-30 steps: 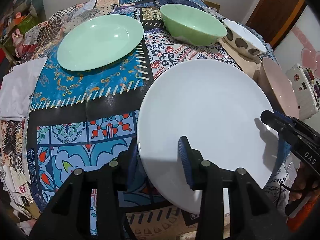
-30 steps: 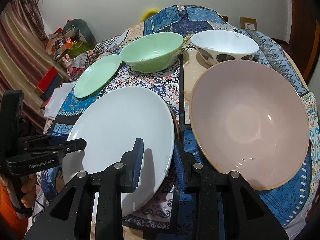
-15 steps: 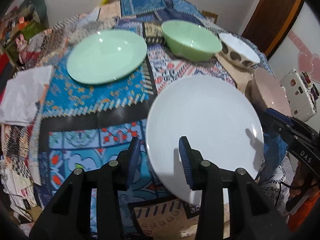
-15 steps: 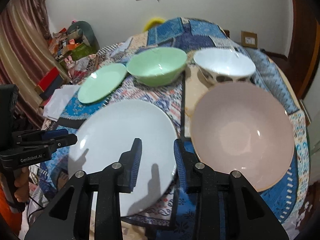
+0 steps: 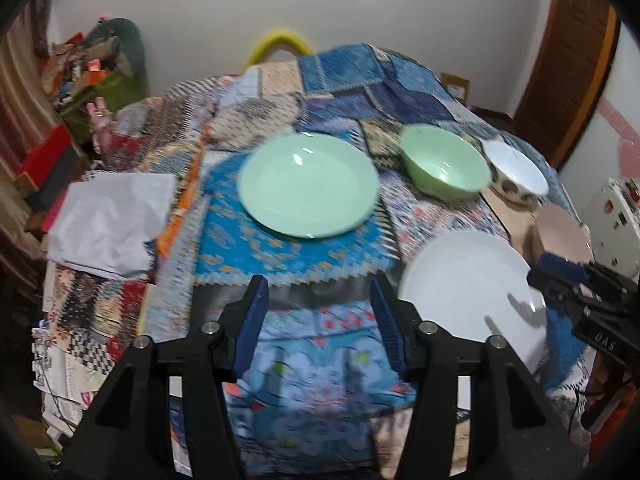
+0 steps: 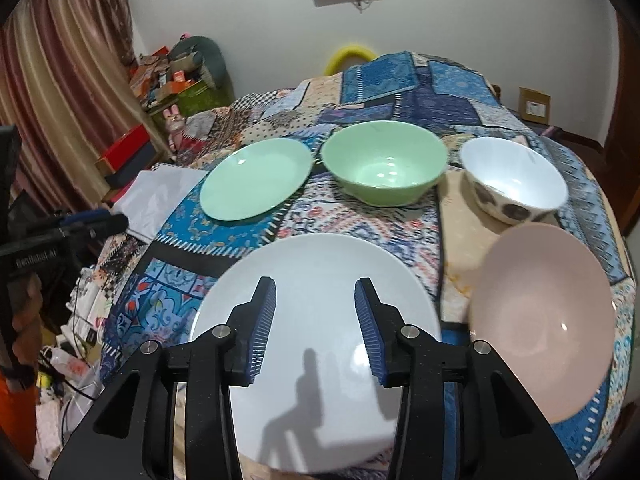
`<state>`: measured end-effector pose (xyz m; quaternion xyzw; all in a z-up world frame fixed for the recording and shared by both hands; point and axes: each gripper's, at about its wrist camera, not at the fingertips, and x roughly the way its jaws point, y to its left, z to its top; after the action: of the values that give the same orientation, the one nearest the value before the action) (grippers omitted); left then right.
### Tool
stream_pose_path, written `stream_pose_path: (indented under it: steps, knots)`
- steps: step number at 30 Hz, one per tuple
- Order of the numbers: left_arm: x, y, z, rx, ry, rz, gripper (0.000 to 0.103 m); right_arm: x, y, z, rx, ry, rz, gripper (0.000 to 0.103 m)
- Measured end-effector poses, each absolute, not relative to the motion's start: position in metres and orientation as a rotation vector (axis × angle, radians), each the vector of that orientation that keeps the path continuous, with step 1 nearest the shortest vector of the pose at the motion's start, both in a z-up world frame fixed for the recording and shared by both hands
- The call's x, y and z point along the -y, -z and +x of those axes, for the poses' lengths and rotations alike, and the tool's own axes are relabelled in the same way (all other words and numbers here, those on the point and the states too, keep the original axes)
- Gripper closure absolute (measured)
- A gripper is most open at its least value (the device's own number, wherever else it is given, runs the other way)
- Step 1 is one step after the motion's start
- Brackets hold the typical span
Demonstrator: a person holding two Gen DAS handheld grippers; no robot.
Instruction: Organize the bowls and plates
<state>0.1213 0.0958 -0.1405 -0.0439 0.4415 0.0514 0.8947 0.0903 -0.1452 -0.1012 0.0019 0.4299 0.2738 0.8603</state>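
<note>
White plate (image 6: 320, 320) is lying flat at the near edge of the worktop (image 6: 400, 216), under a patchwork cloth (image 5: 344, 80), its near rim overhanging slightly. Right gripper (image 6: 315, 320) is hovering above it, jaws spread, holding nothing. Pink bowl (image 6: 544, 320) is sitting just beside the plate's right rim, close to the worktop's right edge. Green plate (image 6: 256, 184), green bowl (image 6: 384, 164) and white patterned bowl (image 6: 514, 180) are standing in a row farther back, narrow gaps between them. Left gripper (image 5: 320, 320) is hanging over bare cloth left of the white plate, jaws spread and empty. White folded cloth (image 5: 108, 224) is lying at the left edge. Cloth behind the row is showing uncovered.
</note>
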Motion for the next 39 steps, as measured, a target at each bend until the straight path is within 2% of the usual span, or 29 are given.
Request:
stream_pose_path:
  steps: [2, 4, 6, 14, 26, 29, 31, 34, 37, 39]
  knots:
    - [-0.108, 0.138, 0.122, -0.899, -0.129, -0.101, 0.043, 0.137, 0.1, 0.093, -0.894, -0.581, -0.014, 0.064]
    - [-0.119, 0.137, 0.125, -0.889, -0.15, -0.107, 0.041, 0.13, 0.099, 0.099, -0.888, -0.58, -0.03, 0.057]
    - [-0.131, 0.137, 0.13, -0.883, -0.174, -0.112, 0.041, 0.122, 0.099, 0.106, -0.885, -0.582, -0.05, 0.055]
    - [-0.177, 0.163, 0.165, -0.941, -0.202, -0.207, 0.04, 0.089, 0.112, 0.132, -0.924, -0.598, -0.107, 0.055]
    - [-0.204, 0.216, 0.231, -1.035, -0.168, -0.213, 0.04, 0.051, 0.137, 0.18, -1.005, -0.603, -0.126, 0.055]
    - [-0.21, 0.229, 0.247, -1.053, -0.168, -0.202, 0.04, 0.045, 0.142, 0.188, -1.021, -0.607, -0.141, 0.058]
    - [-0.214, 0.236, 0.254, -1.052, -0.158, -0.206, 0.04, 0.041, 0.146, 0.192, -1.035, -0.611, -0.153, 0.064]
    - [-0.219, 0.244, 0.266, -1.057, -0.139, -0.218, 0.041, 0.035, 0.153, 0.196, -1.04, -0.613, -0.181, 0.067]
    - [-0.222, 0.252, 0.279, -1.078, -0.112, -0.236, 0.052, 0.032, 0.163, 0.203, -1.078, -0.622, -0.181, 0.072]
    - [-0.223, 0.255, 0.286, -1.08, -0.105, -0.23, 0.053, 0.032, 0.162, 0.206, -1.077, -0.627, -0.177, 0.072]
